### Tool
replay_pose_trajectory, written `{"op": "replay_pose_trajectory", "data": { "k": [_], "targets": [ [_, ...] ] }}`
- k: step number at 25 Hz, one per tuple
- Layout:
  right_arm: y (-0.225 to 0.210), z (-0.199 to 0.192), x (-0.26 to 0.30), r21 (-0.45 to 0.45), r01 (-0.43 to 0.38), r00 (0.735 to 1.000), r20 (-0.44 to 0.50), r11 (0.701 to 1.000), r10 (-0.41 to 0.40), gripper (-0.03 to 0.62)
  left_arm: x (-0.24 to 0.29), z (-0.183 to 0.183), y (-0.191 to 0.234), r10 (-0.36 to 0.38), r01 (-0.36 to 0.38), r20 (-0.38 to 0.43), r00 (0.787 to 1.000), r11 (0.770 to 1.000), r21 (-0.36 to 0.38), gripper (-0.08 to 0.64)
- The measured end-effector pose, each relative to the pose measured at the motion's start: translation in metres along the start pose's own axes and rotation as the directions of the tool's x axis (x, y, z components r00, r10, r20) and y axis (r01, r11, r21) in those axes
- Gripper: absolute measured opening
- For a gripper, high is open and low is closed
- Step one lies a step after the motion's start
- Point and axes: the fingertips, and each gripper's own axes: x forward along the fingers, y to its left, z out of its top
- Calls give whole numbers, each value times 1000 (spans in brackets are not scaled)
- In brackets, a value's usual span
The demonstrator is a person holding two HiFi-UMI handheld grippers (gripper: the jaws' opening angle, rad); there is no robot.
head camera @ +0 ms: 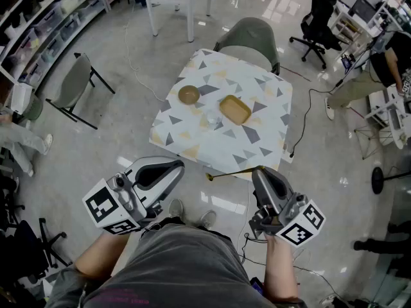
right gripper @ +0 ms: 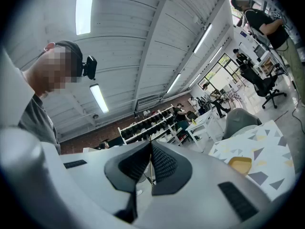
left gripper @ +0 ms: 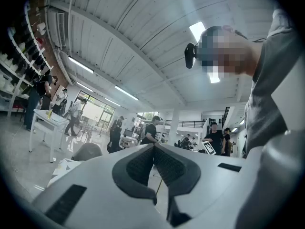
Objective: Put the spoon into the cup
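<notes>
Right gripper: jaws clamped on the handle end of the gold spoon, held level just off the table's near edge, probably so the bowl end leads. Left gripper: jaws together, empty. The cup, apparently clear, stands mid-table.

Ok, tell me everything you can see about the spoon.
The spoon is thin and gold-coloured, metal by its look, with a long slim handle and a small bowl at its left end. It hangs roughly level in the air, crossways in the head view, by the near edge of the table. The right tongs are shut on its handle end; nothing else touches it.
</notes>
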Motion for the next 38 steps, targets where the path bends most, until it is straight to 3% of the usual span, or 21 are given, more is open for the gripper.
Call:
{"op": "replay_pose_trajectory", "data": {
  "k": [23,38],
  "targets": [
    [-34,6,-52,44,-70,996,-44,997,72,23,38,-34,-40,87,-87,4,996,996,-14,17],
    [-76,9,-24,58,-60,996,-67,996,64,23,65,-43,1,93,-93,5,996,995,-33,17]
  ]
}}
